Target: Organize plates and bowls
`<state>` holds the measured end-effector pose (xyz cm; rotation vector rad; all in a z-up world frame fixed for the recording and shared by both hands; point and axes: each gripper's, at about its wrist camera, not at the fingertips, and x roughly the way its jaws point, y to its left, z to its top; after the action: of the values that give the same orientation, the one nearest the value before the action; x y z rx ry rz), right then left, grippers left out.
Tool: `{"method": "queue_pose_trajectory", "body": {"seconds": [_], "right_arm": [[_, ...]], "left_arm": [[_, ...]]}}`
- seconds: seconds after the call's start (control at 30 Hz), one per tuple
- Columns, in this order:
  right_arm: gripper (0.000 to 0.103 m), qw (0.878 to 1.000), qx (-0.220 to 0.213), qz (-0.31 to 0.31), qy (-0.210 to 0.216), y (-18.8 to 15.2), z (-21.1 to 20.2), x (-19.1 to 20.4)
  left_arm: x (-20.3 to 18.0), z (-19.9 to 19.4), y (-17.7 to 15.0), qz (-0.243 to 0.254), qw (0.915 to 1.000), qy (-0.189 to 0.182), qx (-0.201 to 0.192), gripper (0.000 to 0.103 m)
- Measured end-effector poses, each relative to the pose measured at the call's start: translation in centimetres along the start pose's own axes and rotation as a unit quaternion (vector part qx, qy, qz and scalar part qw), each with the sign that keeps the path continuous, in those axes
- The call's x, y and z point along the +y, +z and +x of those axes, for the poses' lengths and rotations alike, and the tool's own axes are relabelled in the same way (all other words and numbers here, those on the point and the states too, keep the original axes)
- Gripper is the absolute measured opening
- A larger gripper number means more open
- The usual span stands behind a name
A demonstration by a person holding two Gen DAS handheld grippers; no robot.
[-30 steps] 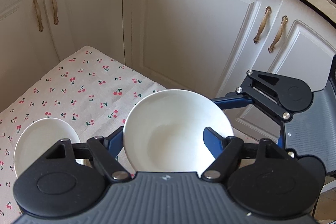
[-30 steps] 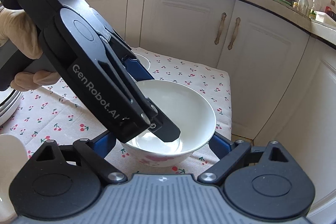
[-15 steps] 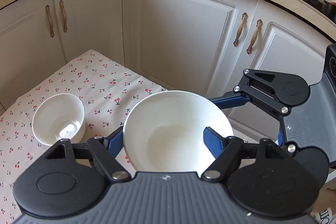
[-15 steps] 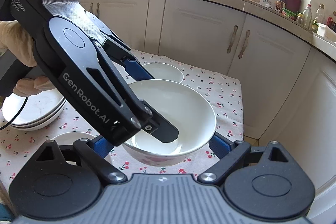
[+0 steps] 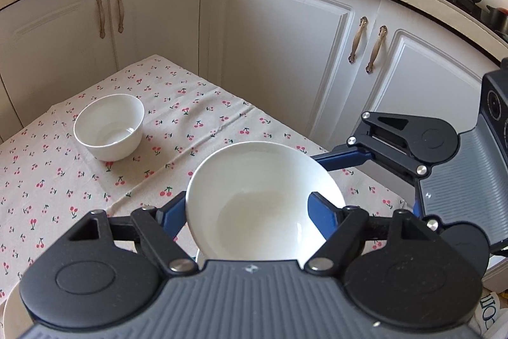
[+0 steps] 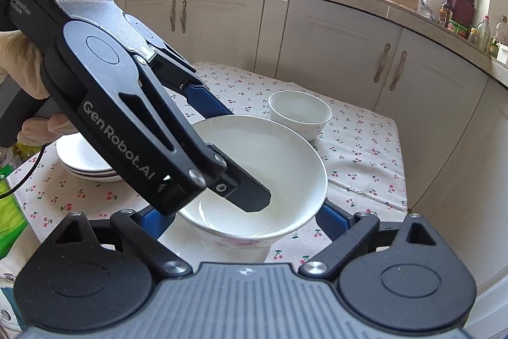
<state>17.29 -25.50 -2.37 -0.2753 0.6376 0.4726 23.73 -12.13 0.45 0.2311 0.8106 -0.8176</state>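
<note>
Jaws of the left gripper (image 5: pixel 247 208) are clamped on the wall of the big bowl (image 5: pixel 260 180), with one finger inside it and one outside. In the left view the big bowl is held tipped, low in the middle, above the cherry cloth (image 5: pixel 190 123). A small bowl (image 5: pixel 109 126) is set on the cloth at 10 o'clock from it, well apart. The right gripper (image 5: pixel 365 153) is seen at 3 o'clock, with one blue finger reaching close to the rim. A bit of white is seen just under the big bowl; what it is cannot be told.

In the right view the big bowl is framed by the right gripper's own two fingers, which are spread wide, one on each side. Whether the bowl is pressed by them cannot be told. Stacked plates (image 6: pixel 82 161) are seen at 9 o'clock, partly hidden, and the small bowl is seen at 1 o'clock.

The big bowl is judged to be hard, smooth and slippery, a bit heavy, and easily broken if dropped or knocked. It is best pinched firmly at the rim wall, or hugged from both sides, and it should be set down softly.
</note>
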Motion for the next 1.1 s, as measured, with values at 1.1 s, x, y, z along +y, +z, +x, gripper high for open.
{"method": "queue_pose_trajectory", "body": {"seconds": [1.1], "right_arm": [[0.097, 0.999, 0.03, 0.01, 0.034, -2.3, 1.9, 1.6]], "left_arm": [[0.5, 1.6, -3.5, -0.024, 0.9995, -0.002, 0.021, 0.079]]}}
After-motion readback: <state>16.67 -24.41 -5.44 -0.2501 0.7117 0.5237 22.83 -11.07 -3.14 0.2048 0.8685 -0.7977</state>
